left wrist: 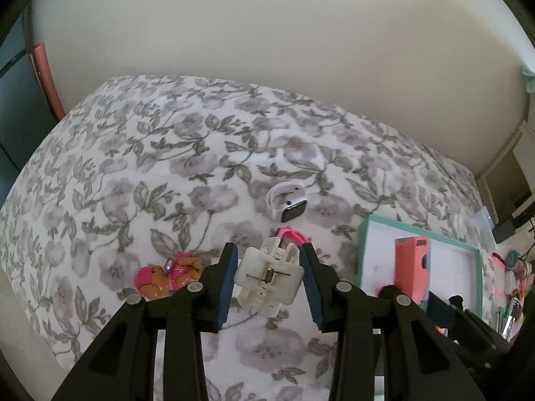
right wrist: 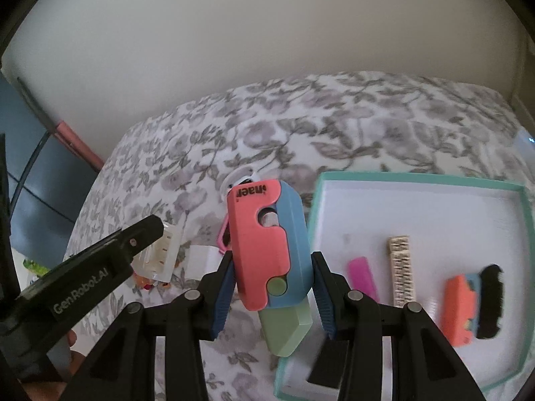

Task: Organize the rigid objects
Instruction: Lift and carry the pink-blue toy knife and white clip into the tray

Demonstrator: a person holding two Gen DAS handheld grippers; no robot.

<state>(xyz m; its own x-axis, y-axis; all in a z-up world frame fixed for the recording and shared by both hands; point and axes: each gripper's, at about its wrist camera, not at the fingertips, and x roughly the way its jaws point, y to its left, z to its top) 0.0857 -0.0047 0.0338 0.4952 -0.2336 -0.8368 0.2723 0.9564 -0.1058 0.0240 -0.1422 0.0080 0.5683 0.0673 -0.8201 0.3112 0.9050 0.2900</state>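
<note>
Both tongs are loaded and up off the bed! Left tongs (left wrist: 270,279) are clenched on a white hair claw (left wrist: 269,275), pads pressing its sides, spring facing us. Right tongs (right wrist: 272,285) grip a pink-and-blue toy knife (right wrist: 267,244), green blade poking down toward the camera, pads squeezing it low on the body.

Off to the right sits the teal tray (right wrist: 526,234) on the floral bedspread (left wrist: 133,167), and it holds a magenta strip (right wrist: 362,279), a beige comb (right wrist: 401,270) and an orange brush (right wrist: 468,307) with black bristles. On the bedspread wait a white watch (left wrist: 287,202), a pink loop (left wrist: 291,234) and a pup figure (left wrist: 167,275).

Now the risks. That claw is held across its smooth shell; any twist and it could pivot or squirt out. The knife is gripped near one end, so it looks top-heavy, and a quick swing might tip it in the pads. Both loads seem bound for the same tray, so the tongs could clash above it. And dropping the knife on the comb or brush would scatter what is sorted. The bedspread is soft too, so the tray may tilt if nudged.
</note>
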